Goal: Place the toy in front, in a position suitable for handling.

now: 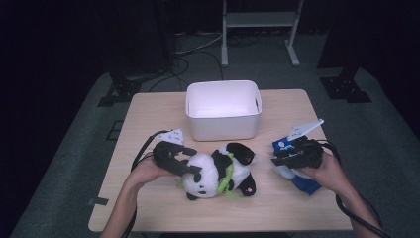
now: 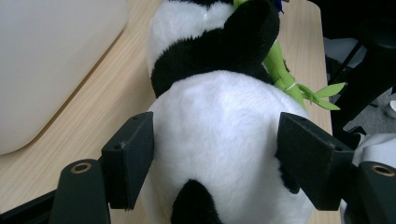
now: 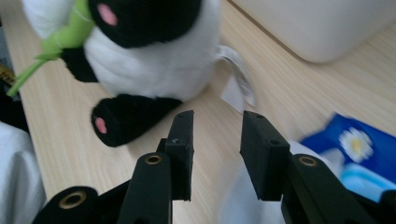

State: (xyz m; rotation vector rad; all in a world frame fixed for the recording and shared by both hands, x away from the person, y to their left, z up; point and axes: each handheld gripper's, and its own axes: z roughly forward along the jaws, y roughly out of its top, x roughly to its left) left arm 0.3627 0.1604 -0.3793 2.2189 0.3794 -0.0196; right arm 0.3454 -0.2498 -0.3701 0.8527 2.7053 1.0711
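A black-and-white panda plush (image 1: 218,171) with a green bamboo sprig (image 2: 285,77) lies on its side at the front middle of the wooden table (image 1: 148,114). My left gripper (image 1: 190,166) is open, its jaws standing wide on either side of the panda's white head (image 2: 219,140) and touching the fur. My right gripper (image 1: 277,156) hovers to the panda's right, narrowly open with nothing between its jaws. In the right gripper view, the right gripper (image 3: 215,128) points at the table just short of the panda's black foot (image 3: 121,121). A blue packet (image 1: 304,183) lies under the right hand.
A white plastic bin (image 1: 223,109) stands behind the panda at the table's middle back, near both grippers. A white label (image 3: 238,84) hangs from the plush. Beyond the table, a metal rack's legs (image 1: 260,29) and cables sit on the grey floor.
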